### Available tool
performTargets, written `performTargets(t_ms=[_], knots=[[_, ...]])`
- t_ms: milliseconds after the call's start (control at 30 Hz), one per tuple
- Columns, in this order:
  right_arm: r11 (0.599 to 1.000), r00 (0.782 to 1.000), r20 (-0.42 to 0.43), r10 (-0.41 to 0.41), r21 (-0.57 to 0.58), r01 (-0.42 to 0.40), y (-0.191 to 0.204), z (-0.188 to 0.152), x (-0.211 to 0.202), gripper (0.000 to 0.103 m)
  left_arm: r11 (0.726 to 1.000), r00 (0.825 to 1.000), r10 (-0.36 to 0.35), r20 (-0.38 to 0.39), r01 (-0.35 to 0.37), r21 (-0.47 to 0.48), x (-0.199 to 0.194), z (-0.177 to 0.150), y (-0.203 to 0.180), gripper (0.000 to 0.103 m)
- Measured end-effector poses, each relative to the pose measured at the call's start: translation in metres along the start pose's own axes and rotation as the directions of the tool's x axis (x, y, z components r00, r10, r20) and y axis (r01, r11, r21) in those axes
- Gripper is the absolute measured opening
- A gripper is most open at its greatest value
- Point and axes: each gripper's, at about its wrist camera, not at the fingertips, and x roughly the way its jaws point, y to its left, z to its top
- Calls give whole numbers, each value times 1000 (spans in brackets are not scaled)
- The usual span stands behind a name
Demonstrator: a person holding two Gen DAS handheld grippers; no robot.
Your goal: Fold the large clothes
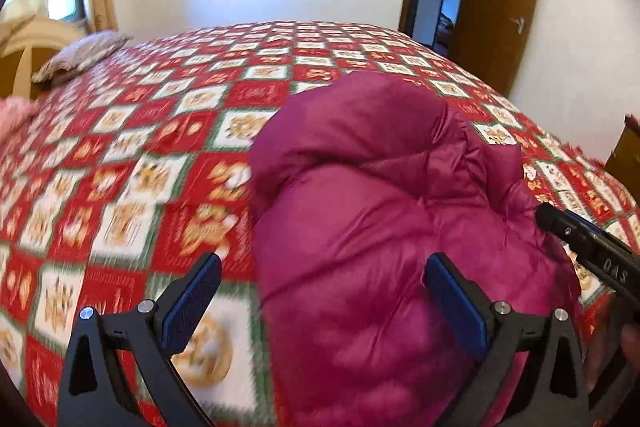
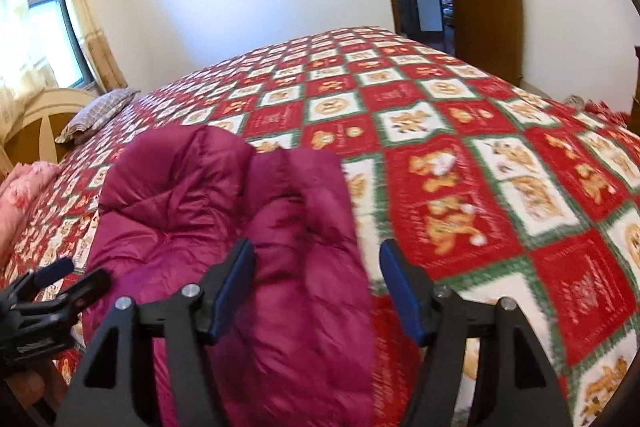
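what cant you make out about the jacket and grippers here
- Jacket: near end cut off by the bottom edge in both wrist views.
- Bedspread print: blurred in the left wrist view.
- Right gripper: stands open, jacket between the fingers; contact unclear.
- Left gripper: open.

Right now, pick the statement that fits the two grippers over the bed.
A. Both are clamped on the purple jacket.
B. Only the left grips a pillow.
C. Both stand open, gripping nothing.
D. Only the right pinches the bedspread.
C: the left gripper and the right gripper both show their pads spread apart above the purple jacket, which lies loose on the bedspread.
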Motion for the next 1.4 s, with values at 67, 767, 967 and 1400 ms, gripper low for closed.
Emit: performTargets(t_ms=[67, 767, 967, 1400], knots=[[1000, 1000, -29, -8, -9, 8, -4, -3, 5, 69, 998, 998, -46, -46, 44, -52, 6, -7, 7, 102], [992, 982, -143, 127, 9, -127, 2, -27, 30, 54, 993, 991, -119, -65, 118, -19, 29, -19, -9, 102], [983, 970, -163, 182, 18, -181, 2, -26, 34, 34, 988, 988, -146, -54, 148, 39, 22, -20, -28, 72], [952, 950, -67, 305, 31, -303, 2, -32, -7, 18, 986, 994, -98, 55, 90, 142, -43, -14, -52, 27]])
